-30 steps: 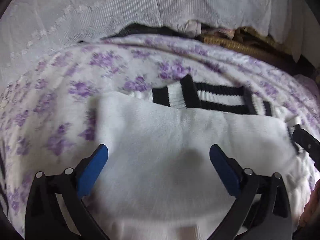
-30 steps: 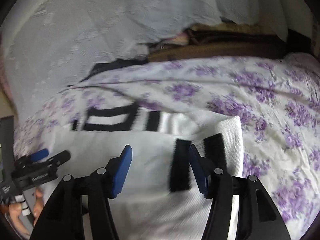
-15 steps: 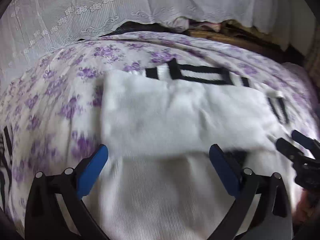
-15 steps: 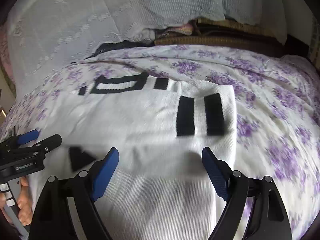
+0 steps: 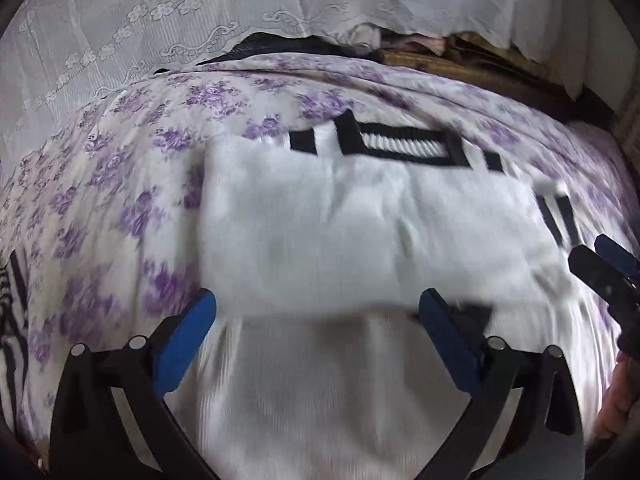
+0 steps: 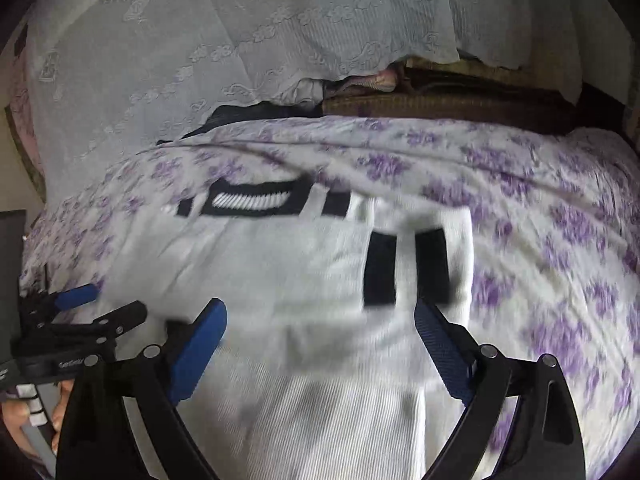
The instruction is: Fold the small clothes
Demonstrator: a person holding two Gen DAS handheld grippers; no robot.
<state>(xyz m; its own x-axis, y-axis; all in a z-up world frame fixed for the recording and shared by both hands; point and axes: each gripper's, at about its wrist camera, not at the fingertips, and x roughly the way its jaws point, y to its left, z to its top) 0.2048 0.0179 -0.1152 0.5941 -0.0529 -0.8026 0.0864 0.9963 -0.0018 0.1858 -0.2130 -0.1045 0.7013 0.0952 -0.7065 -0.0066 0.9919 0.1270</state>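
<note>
A white knit garment (image 5: 360,240) with black stripes lies on the bed, its far part folded over toward me. It also shows in the right wrist view (image 6: 300,280), with two black bands on a cuff (image 6: 404,268). My left gripper (image 5: 316,320) is open and empty above the fold's near edge. My right gripper (image 6: 320,328) is open and empty over the garment's right part. Each gripper shows at the edge of the other's view: the right one (image 5: 604,264) and the left one (image 6: 92,308).
The bed has a white sheet with purple flowers (image 5: 120,184). White lace fabric (image 5: 160,20) hangs behind it, over dark and brown folded cloth (image 6: 440,100). A black-and-white striped cloth (image 5: 12,300) lies at the far left edge.
Both grippers have let go of the garment and pulled back toward me. The right gripper has opened wide. The folded flap now lies flat on the garment.
</note>
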